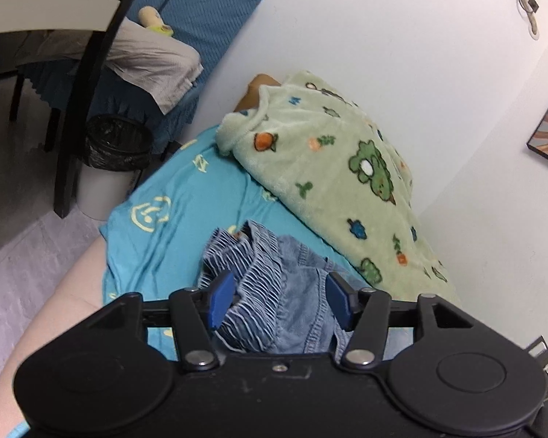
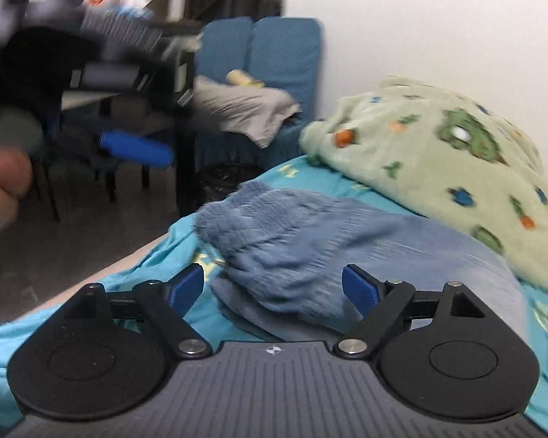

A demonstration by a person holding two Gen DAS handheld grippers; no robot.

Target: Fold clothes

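Note:
A blue denim garment [image 1: 274, 273] with a smocked elastic band lies crumpled on the turquoise bed sheet [image 1: 164, 226]. In the left wrist view my left gripper [image 1: 281, 301] stands half open over it, with the cloth seen between the blue pads but not pinched. The right wrist view shows the same denim garment [image 2: 292, 241] just past my right gripper [image 2: 274, 288], whose jaws stand wide open and free of the cloth. At the upper left of that view, one blue finger [image 2: 135, 149] of the left gripper hangs bare beside the bed, and a hand [image 2: 3, 182] is blurred.
A green fleece blanket [image 1: 328, 168] with a frog print is heaped along the wall side of the bed. Beyond the bed's far end stand a bin with a black bag [image 1: 113, 146], a blue chair holding grey clothing [image 1: 153, 62], and a dark table leg [image 1: 87, 91].

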